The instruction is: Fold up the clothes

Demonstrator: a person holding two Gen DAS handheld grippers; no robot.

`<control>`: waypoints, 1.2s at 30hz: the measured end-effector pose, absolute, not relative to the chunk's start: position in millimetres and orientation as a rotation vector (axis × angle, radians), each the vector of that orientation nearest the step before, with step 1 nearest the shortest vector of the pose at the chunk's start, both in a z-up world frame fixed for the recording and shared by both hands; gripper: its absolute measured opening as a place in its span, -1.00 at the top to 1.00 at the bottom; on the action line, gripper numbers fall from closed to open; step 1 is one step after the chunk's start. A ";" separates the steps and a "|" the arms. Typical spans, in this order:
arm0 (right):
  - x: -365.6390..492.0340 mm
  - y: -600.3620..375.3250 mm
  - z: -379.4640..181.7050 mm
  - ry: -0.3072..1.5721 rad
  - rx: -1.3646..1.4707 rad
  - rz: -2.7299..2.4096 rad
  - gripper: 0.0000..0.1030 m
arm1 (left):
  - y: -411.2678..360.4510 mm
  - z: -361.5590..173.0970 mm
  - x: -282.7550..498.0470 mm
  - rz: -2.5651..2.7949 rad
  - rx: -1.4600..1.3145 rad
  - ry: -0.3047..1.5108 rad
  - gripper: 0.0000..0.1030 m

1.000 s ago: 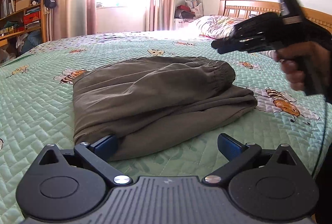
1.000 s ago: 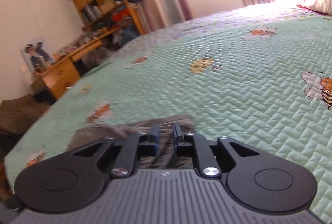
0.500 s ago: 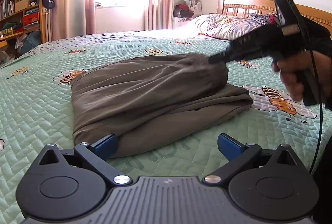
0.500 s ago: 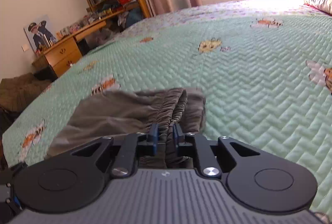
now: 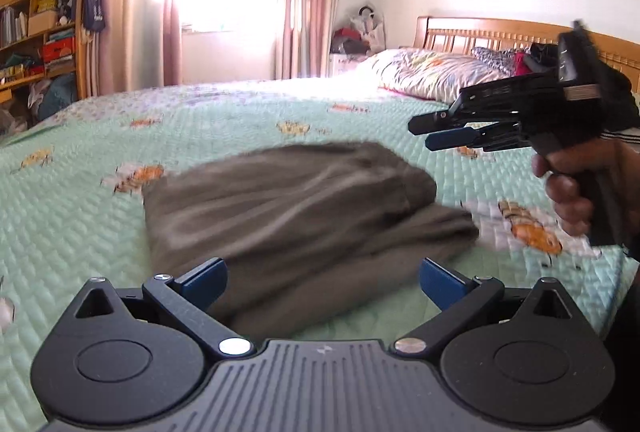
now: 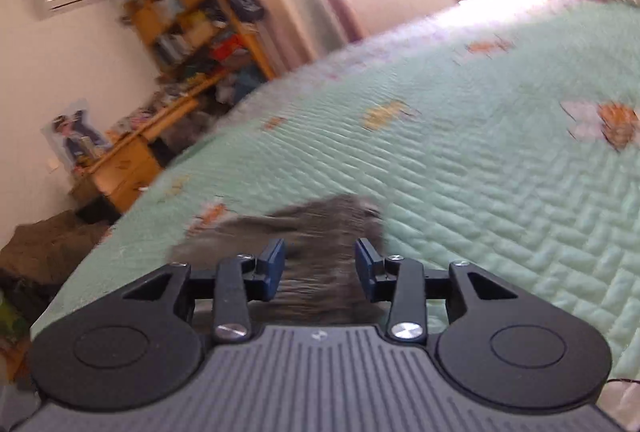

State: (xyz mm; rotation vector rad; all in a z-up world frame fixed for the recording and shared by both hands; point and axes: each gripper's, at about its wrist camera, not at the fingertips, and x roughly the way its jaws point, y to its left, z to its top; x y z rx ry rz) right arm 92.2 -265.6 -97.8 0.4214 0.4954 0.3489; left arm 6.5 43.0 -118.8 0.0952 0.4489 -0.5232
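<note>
**Trousers lie folded on the bed, both tongs empty**

Trousers, olive-brown, sit doubled into a compact bundle on the green quilted bed, elastic waistband toward 1 o'clock in your left view. That fits a finished fold, or one fold short. Your left tongs gape wide at 6 o'clock, holding nothing. Your right tongs hover parted above the waistband, empty too.

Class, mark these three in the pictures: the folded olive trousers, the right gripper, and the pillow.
folded olive trousers (image 5: 296,208), left wrist view, middle of the top layer.
right gripper (image 5: 436,132), left wrist view, between its fingertips.
pillow (image 5: 432,72), left wrist view, centre of the patterned cover.
</note>
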 end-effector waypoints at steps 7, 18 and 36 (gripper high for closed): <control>111.3 -230.2 -117.9 0.644 0.255 0.386 0.15 | 29.3 -137.8 42.4 -0.505 0.100 0.570 -0.98; 82.0 -207.9 -97.1 0.530 0.118 0.433 -0.05 | 31.2 -148.5 30.6 -0.503 0.146 0.574 -0.98; 215.7 -155.1 -122.3 0.679 0.018 0.398 -0.24 | 8.9 -151.9 48.9 -0.569 0.110 0.575 -0.99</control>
